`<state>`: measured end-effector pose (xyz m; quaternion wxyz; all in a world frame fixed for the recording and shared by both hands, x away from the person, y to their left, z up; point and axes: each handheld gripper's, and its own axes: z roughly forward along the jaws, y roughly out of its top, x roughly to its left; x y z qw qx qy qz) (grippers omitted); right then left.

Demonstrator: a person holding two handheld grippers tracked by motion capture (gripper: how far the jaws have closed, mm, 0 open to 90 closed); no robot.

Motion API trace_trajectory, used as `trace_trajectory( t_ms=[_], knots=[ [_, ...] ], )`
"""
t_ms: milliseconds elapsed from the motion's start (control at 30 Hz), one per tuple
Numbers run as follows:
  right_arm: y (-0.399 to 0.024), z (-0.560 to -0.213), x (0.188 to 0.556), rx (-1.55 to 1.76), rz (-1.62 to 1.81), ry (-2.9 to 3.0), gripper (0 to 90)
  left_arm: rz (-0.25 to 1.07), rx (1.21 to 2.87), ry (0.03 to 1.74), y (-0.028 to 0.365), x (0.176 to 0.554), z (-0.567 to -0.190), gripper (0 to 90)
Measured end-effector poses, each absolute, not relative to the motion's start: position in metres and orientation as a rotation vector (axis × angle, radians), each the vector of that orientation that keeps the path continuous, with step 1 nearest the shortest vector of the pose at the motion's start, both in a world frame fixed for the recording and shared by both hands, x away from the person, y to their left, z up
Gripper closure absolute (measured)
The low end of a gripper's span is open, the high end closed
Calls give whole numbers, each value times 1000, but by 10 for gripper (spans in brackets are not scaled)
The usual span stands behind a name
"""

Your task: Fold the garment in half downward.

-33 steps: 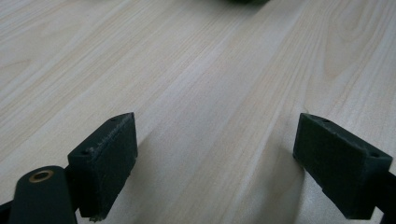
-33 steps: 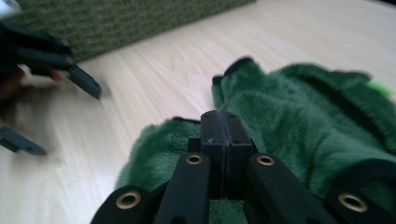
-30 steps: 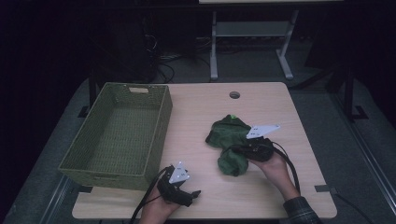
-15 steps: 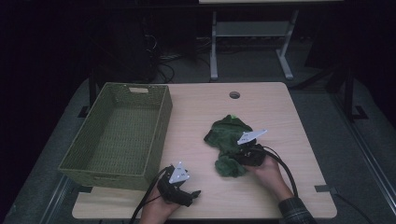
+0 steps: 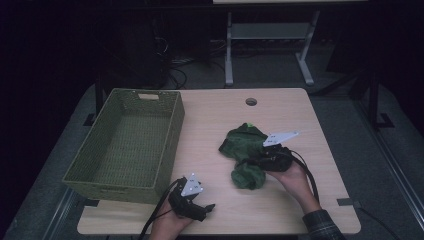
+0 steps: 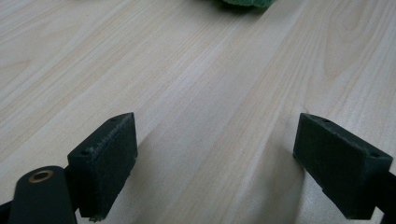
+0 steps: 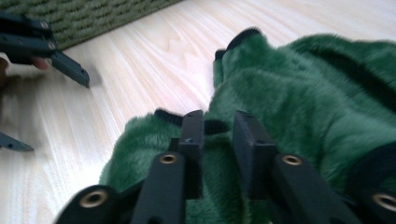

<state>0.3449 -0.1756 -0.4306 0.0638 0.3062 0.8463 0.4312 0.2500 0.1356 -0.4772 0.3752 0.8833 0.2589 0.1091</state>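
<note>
Partly hidden beneath the right gripper (image 5: 256, 161), green plush garment (image 5: 243, 145) centre-right, jaws just parting slightly with no pile visibly pinched, gripper back upward from a half-second ago, left gripper (image 5: 207, 209) gaping empty, lower centre.

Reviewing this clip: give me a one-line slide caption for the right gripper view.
Right gripper, jaws slightly parted, over the green plush cloth on the wooden table, basket behind.
</note>
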Motion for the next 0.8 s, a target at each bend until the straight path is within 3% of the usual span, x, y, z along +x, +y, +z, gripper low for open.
trace_trajectory(
  t_ms=[333,633,800],
  knots=[
    [-191,-412,361,968,1320,2474,615,273,2261,662,135,250,-477,124],
    [-203,-410,378,1011,1299,2418,580,268,2256,679,130,268,-464,139],
    [-208,-411,392,1046,1297,2387,575,290,2225,673,123,287,-447,203]
  ],
)
